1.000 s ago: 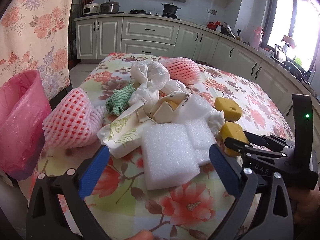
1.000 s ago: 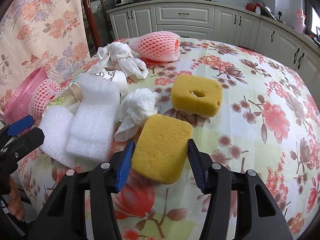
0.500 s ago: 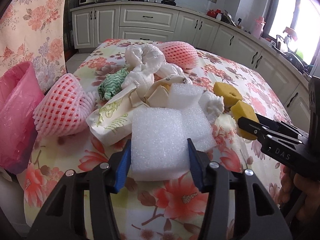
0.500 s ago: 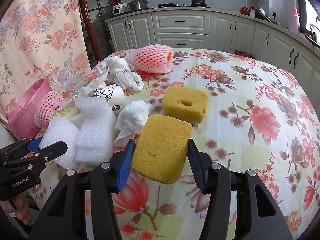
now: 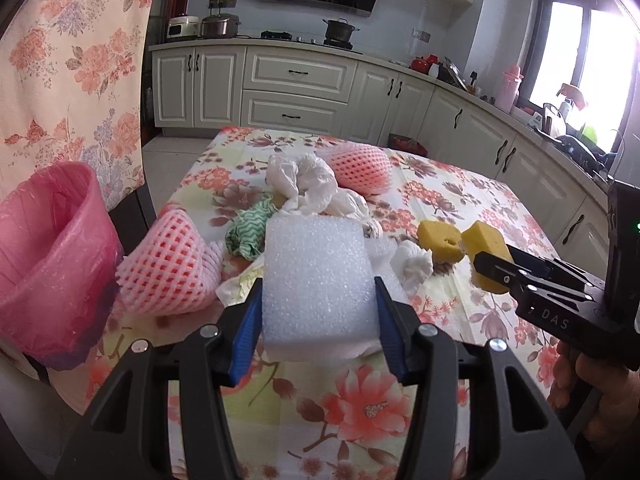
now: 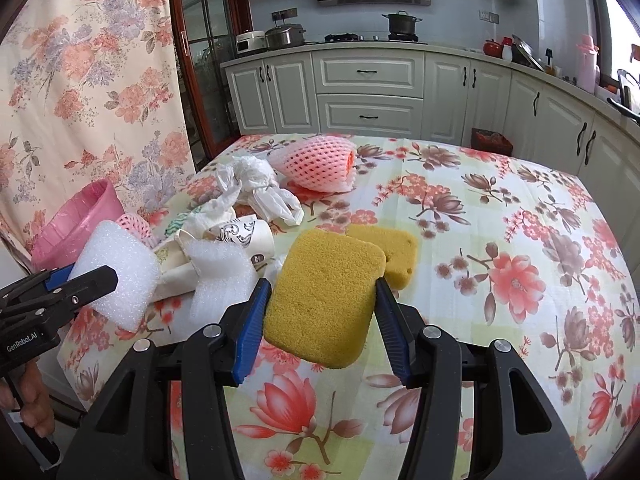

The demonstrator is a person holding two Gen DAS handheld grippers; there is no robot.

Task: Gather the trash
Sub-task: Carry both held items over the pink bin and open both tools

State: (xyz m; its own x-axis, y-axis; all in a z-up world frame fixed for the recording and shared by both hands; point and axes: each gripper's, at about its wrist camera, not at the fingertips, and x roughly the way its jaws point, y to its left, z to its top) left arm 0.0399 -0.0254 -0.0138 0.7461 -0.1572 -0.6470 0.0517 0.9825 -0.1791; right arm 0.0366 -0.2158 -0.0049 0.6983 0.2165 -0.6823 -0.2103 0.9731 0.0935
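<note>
A second ago my left gripper (image 5: pixel 318 316) stood wide open over the white foam block (image 5: pixel 316 280). It is now clamped on that block from both sides, blue pads pressed into the foam, and the block has come up off the floral-clothed surface (image 5: pixel 460 200); the right wrist view shows it hanging clear of the cloth.

My right gripper (image 6: pixel 320 312) held the yellow rectangular sponge (image 6: pixel 324 296) throughout and has not let go. The sponge has also risen since then and now sits above the second yellow sponge with a hole (image 5: pixel 438 234), which remains on the surface.

Judgement: both picks are done and the carry stage begins. The pink-lined trash bin (image 5: pixel 48 264) stands off the left edge of the surface, just beside the left gripper's load, so I expect the foam to go in first and the sponge to need a longer crossing.

Still uncollected: two pink foam fruit nets (image 5: pixel 172 268), crumpled white plastic bags (image 5: pixel 304 184), a green-and-white cloth (image 5: pixel 248 232), a patterned paper cup (image 6: pixel 244 236), and more white foam (image 6: pixel 220 272).
</note>
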